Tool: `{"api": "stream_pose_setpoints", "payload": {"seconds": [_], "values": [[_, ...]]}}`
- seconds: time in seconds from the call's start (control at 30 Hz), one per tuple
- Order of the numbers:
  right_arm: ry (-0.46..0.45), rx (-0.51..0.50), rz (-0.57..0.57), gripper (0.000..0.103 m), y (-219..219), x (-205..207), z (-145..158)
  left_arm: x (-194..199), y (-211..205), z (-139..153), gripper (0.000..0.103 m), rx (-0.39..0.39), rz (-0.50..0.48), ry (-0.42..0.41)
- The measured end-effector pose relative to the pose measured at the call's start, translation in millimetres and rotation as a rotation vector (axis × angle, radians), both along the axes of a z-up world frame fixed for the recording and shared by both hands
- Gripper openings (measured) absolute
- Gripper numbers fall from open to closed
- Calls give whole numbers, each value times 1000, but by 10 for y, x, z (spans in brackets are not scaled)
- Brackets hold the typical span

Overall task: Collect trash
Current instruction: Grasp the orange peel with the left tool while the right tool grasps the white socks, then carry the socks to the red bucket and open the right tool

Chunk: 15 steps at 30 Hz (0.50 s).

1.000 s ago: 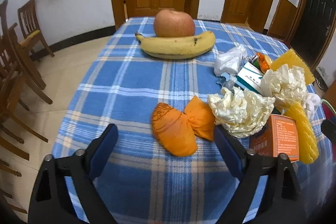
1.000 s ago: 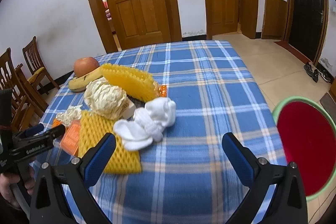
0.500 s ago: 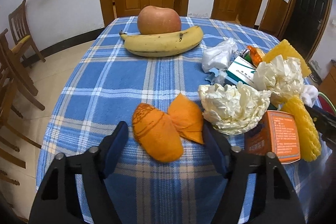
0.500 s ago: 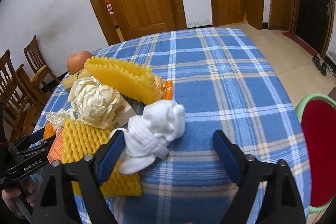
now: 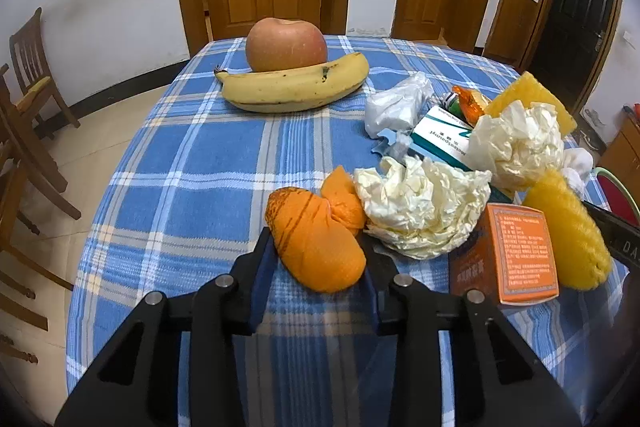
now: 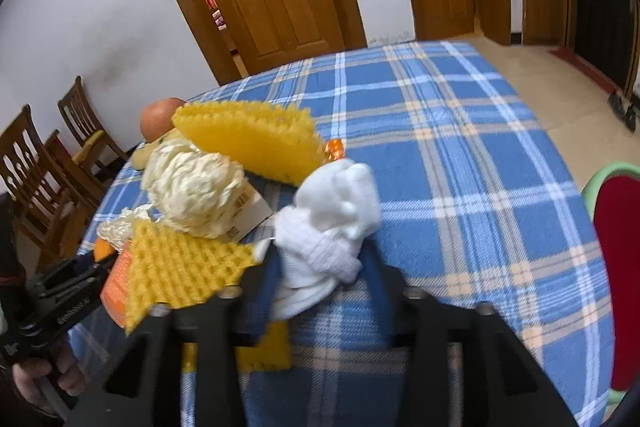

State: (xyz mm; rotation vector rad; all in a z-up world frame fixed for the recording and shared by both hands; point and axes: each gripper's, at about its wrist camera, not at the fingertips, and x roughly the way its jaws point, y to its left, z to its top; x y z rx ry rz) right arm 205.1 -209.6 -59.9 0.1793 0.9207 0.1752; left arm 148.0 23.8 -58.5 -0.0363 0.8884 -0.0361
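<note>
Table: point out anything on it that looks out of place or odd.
A whole apple and an unpeeled banana sit at the far end of the tablecloth, apart from the trash heap of crumpled paper, foam netting and boxes. They look like intact food, not litter.

Gripper hardware, both wrist views

Left gripper (image 5: 318, 259) and right gripper (image 6: 320, 267): matte black angular finger arms, blue pads on inner faces, round silver screws on top. Left unit's black body carries small white lettering, illegible.
</note>
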Motion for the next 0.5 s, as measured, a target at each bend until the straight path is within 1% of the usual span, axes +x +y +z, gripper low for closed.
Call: {"api": "stream_pose_setpoints", "payload": {"seconds": [0.07, 0.13, 0.33, 0.5], "values": [[4, 9, 4, 33, -20, -19, 3, -58, 2, 19, 37, -11, -3, 2], [6, 21, 3, 31, -38, -61, 19, -130, 12, 52, 37, -16, -2, -3], [-21, 33, -13, 30, -86, -247, 135, -300, 84, 175, 37, -38, 18, -22], [-58, 32, -28, 30, -126, -426, 279, -445, 81, 306, 37, -52, 17, -47]]}}
